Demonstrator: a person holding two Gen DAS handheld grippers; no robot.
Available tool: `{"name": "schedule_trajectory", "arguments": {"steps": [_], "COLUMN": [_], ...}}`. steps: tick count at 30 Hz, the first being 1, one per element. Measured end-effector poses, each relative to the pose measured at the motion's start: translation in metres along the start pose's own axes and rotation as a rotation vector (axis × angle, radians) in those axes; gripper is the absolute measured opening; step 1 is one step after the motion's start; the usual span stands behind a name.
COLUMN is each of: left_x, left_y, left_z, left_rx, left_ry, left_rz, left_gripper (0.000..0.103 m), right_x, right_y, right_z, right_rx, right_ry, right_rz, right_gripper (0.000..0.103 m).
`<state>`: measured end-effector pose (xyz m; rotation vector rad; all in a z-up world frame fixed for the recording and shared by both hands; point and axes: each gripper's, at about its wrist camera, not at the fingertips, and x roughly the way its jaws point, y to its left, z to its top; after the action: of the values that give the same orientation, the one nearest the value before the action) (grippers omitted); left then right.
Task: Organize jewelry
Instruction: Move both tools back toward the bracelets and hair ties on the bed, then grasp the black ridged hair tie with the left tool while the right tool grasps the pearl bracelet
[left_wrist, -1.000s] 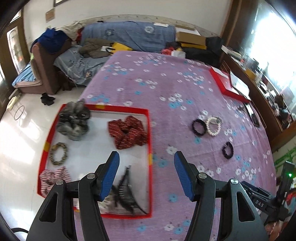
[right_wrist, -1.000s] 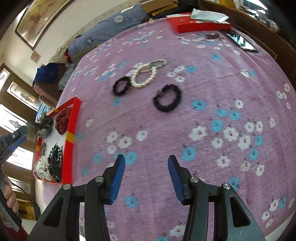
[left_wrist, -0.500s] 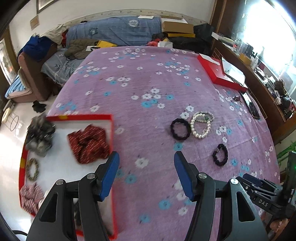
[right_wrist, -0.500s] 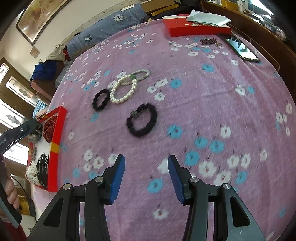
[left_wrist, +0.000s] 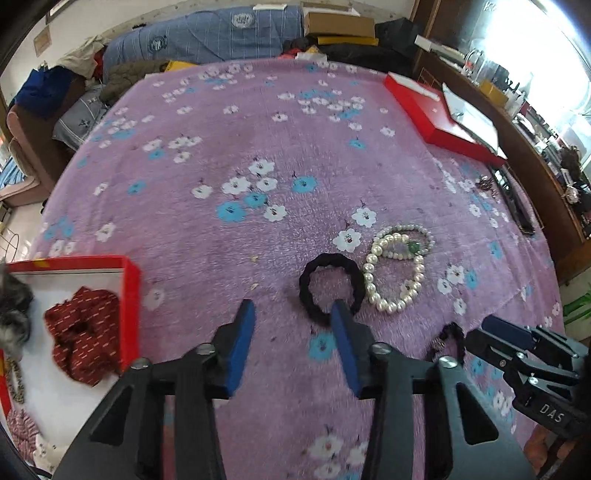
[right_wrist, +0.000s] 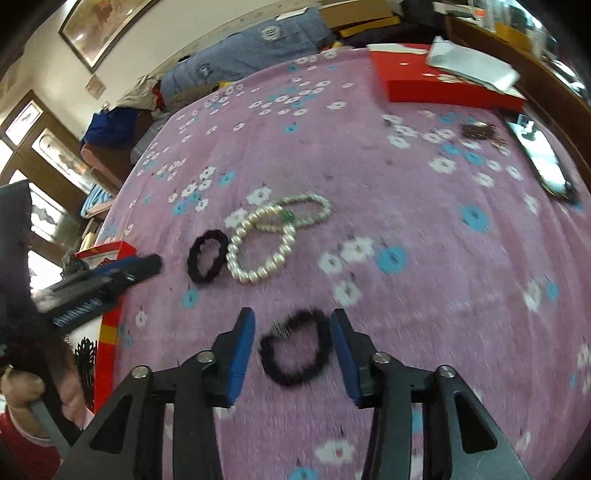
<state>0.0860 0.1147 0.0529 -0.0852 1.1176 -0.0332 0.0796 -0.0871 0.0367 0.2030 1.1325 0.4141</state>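
left wrist view: left gripper (left_wrist: 291, 341) hangs over a purple flowered blanket (left_wrist: 258, 147) on a bed. its blue fingers (left_wrist: 240, 343) have just been closing but are released now, gap between them holds nothing, only blanket. a black scrunchie (left_wrist: 330, 286) lies just ahead of the right-hand fingertip, which overlaps its near rim in the picture; cannot tell if it touches. a pearl bracelet (left_wrist: 393, 280) lies touching the scrunchie's right side, and a second thinner pearl bracelet with a green bead (left_wrist: 410, 242) overlaps its far end. at left a red-rimmed tray (left_wrist: 129, 306) holds a dark red scrunchie (left_wrist: 85, 336) and a grey fuzzy scrunchie (left_wrist: 13, 314) at the edge. a flat red box (left_wrist: 432, 114) sits far right. the right gripper (left_wrist: 517, 350) pokes in at lower right, next to a black fuzzy hair tie (left_wrist: 448, 338), partly hidden.

right wrist view, some blur: right gripper (right_wrist: 293, 345) points down at the blanket, fingers have just been closing, still released. the black fuzzy hair tie (right_wrist: 295, 347) lies flat between them, pads on either side not pressing it. further out the black scrunchie (right_wrist: 207, 256), pearl bracelet (right_wrist: 260, 253) and green-bead bracelet (right_wrist: 303, 212) lie in a row, touching. left gripper (right_wrist: 107, 280) enters from the left, near the scrunchie, over the tray's red rim (right_wrist: 109, 343). a hand (right_wrist: 37, 398) grips its handle at lower left. red box (right_wrist: 436, 81) far back.
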Motion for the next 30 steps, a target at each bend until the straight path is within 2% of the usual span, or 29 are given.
{"name": "schedule_trajectory", "arguments": {"steps": [8,11,16,20,22,23,30], "left_x": [0.036,0.043,0.046,0.047,0.047,0.05,0.038], "left_y": [-0.005,-0.005,-0.007,-0.007,-0.01,-0.01,-0.012], "left_z": [0.009,0.01,0.011,0.011,0.01,0.011,0.001], "left_rx": [-0.002,-0.015,-0.014,-0.014,0.001,-0.003,-0.009], "left_ry": [0.033,0.041,0.031,0.022,0.024,0.049,0.056], "left_rz": [0.031,0.028,0.036,0.042,0.062,0.034,-0.006], "left_gripper": [0.036,0.036,0.036,0.035,0.017,0.005,0.005], "right_x": [0.042,0.053,0.057,0.06,0.061,0.061,0.048], "right_y": [0.0,0.002,0.009,0.011,0.011,0.01,0.004], "right_z": [0.036,0.038,0.042,0.043,0.044,0.044,0.026], "right_rx": [0.002,-0.008,-0.041,-0.071,-0.081,-0.079,-0.064], "right_ry": [0.052,0.069,0.05,0.036,0.034,0.038,0.068], "right_rz": [0.049,0.046,0.03,-0.029,-0.039,-0.038,-0.03], "right_gripper": [0.045,0.045,0.043,0.013,0.011,0.011,0.009]}}
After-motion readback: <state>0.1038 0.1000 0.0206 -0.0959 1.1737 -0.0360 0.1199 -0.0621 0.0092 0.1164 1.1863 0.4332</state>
